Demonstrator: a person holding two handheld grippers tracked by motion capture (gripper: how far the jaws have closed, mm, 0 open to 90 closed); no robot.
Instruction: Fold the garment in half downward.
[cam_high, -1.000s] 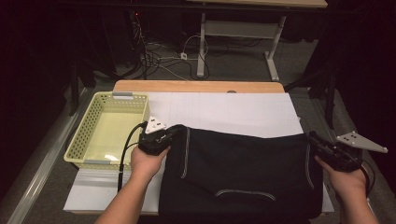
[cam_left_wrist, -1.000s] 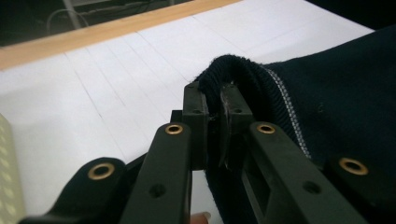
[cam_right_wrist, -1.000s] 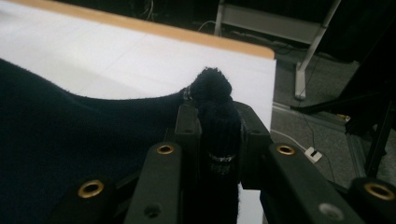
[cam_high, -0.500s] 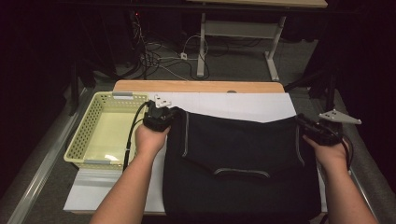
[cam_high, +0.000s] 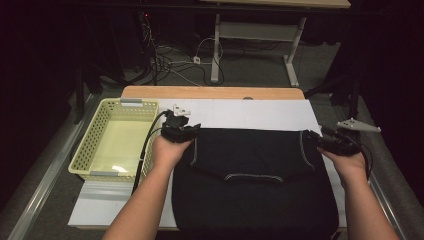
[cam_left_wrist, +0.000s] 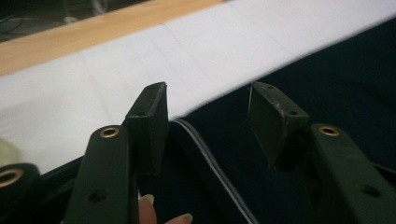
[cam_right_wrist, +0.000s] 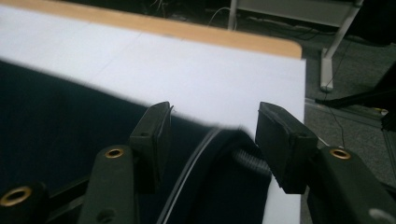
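The black cloth garment with thin white piping (cam_high: 250, 175) lies flat on the white-covered surface (cam_high: 250, 112), its long axis near to far, folded edge far. Soft, light and limp, it would handle best from its far corners. The left gripper (cam_high: 192, 131) and right gripper (cam_high: 311, 137) have just been opening there, holding nothing. A pale yellow plastic basket (cam_high: 92, 145) sits left.

Dim room, grey floor (cam_high: 260, 70) (cables (cam_high: 170, 55) strewn)
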